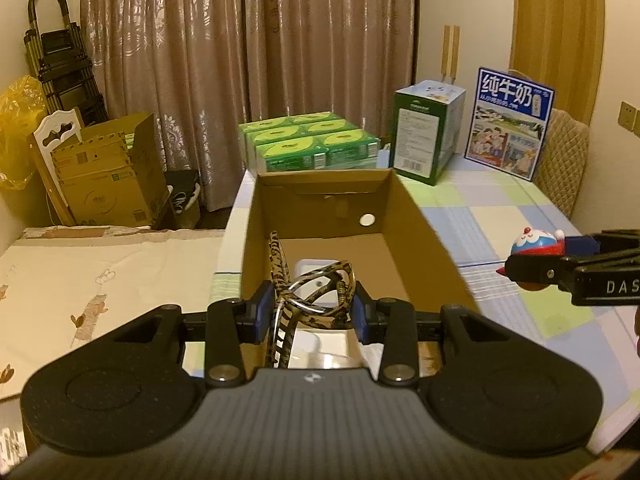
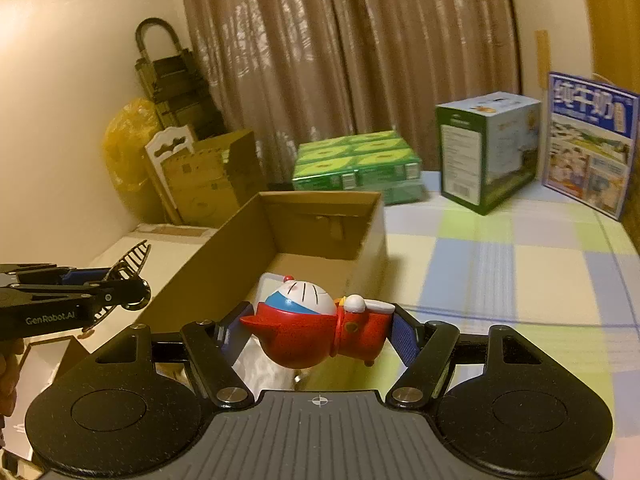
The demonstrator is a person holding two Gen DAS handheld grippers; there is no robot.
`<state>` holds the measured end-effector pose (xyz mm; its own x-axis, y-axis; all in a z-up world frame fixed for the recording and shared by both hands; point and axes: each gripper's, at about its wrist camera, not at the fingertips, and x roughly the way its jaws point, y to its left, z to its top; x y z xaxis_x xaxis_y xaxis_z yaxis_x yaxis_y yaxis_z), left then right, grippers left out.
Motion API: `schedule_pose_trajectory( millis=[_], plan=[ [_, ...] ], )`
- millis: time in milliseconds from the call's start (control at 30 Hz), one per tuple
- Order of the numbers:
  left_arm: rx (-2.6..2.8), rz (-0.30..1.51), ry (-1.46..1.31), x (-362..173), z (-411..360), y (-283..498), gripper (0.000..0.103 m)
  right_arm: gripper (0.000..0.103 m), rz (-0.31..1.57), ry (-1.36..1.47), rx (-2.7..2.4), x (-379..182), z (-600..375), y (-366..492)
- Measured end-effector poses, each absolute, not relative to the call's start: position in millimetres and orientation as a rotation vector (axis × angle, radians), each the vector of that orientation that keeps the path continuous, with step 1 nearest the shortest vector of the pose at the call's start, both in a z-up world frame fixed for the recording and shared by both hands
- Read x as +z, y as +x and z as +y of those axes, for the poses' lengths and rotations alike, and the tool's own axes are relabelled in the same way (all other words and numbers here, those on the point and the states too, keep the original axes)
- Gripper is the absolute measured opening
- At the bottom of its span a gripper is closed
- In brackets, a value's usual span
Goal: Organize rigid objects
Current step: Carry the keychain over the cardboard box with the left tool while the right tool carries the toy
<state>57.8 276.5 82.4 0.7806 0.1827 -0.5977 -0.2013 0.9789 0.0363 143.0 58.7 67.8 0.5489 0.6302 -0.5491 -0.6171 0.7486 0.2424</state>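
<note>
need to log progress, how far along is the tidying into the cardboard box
Looks done: a white item already lies in the open brown cardboard box. In hand: the left gripper is shut on a leopard-print hair claw clip; the right gripper clamps a red and white cat figurine. Left: dropping both into the box.

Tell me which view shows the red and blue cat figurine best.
The right wrist view: the red and blue cat figurine fills its centre, gripped by the right gripper. The left wrist view shows it only small, at the right edge.

Both wrist views close, angled down — shared cardboard box (image 1: 320, 216) ahead.
</note>
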Motion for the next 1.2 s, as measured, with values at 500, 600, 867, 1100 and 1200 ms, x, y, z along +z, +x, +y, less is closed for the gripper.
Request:
schedule_pose_trajectory(
  millis=[500,600,867,1100,1200],
  plan=[
    [0.137,0.724,-0.046,45,309,124,0.034,0.068,0.719,-0.103,0.819,30,125,192],
    [0.128,0.741,-0.035,37,311,133,0.034,0.068,0.726,-0.127,0.823,22,132,198],
    [0.11,0.768,-0.043,25,316,151,0.034,0.068,0.714,-0.168,0.841,15,148,207],
    [0.101,0.786,-0.047,17,321,159,0.034,0.068,0.719,-0.2,0.851,7,157,209],
    [0.096,0.793,-0.046,15,321,162,0.034,0.068,0.723,-0.212,0.857,4,161,210]
  ],
)
